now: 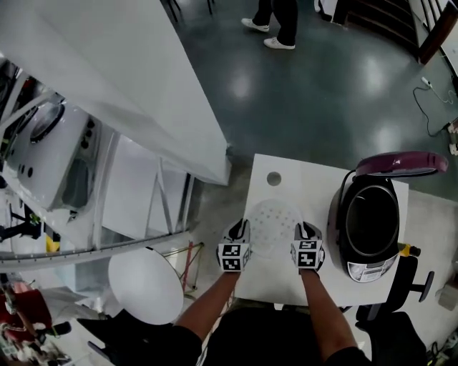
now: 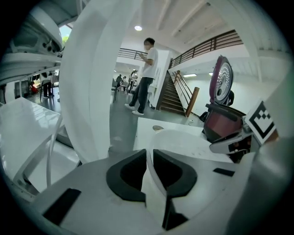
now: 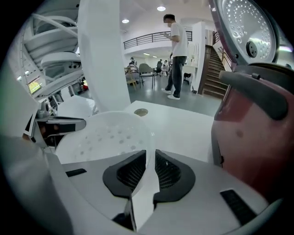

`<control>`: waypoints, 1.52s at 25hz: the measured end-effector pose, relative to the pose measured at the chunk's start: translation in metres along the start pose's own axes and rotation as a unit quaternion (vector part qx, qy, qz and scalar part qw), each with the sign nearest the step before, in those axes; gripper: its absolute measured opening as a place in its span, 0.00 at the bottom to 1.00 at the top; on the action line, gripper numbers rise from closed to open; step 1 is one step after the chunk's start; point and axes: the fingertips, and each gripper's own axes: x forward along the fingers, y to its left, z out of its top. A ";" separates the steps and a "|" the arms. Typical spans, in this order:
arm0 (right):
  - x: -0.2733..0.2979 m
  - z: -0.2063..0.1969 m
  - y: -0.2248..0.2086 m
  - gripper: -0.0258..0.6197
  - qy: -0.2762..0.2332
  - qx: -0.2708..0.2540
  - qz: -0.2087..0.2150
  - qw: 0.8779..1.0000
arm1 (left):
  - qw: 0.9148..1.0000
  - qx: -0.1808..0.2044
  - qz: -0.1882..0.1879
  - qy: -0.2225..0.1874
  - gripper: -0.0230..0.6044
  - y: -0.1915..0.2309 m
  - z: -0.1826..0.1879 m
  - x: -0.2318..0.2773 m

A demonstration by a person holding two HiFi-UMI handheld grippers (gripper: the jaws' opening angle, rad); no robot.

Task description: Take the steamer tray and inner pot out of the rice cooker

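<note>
The white perforated steamer tray (image 1: pixel 273 227) hangs low over the white table (image 1: pixel 315 182), held between both grippers. My left gripper (image 1: pixel 240 236) is shut on the tray's left rim (image 2: pixel 154 181). My right gripper (image 1: pixel 303 237) is shut on its right rim (image 3: pixel 146 183), and the dotted tray floor (image 3: pixel 103 136) shows beyond the jaws. To the right stands the maroon rice cooker (image 1: pixel 372 229) with its lid (image 1: pixel 401 163) up. The dark inner pot (image 1: pixel 372 223) sits inside it.
A round hole (image 1: pixel 274 179) is set in the table near its far left corner. A white slanted panel (image 1: pixel 107 78) and a white frame stand to the left. A person (image 1: pixel 275 21) stands on the dark floor far off. A black chair (image 1: pixel 401 286) is by the cooker.
</note>
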 end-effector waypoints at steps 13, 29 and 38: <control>0.008 -0.009 0.000 0.12 -0.004 -0.007 -0.010 1.000 | 1.000 0.016 -0.006 0.024 0.11 0.004 -0.022 0.012; -0.108 0.046 0.047 0.07 -0.079 -0.017 0.120 0.989 | 0.996 -0.048 -0.066 -0.040 0.14 -0.054 0.039 -0.078; -0.210 0.079 0.043 0.04 -0.176 -0.012 0.181 0.967 | 0.990 -0.065 -0.100 -0.069 0.05 -0.121 0.078 -0.135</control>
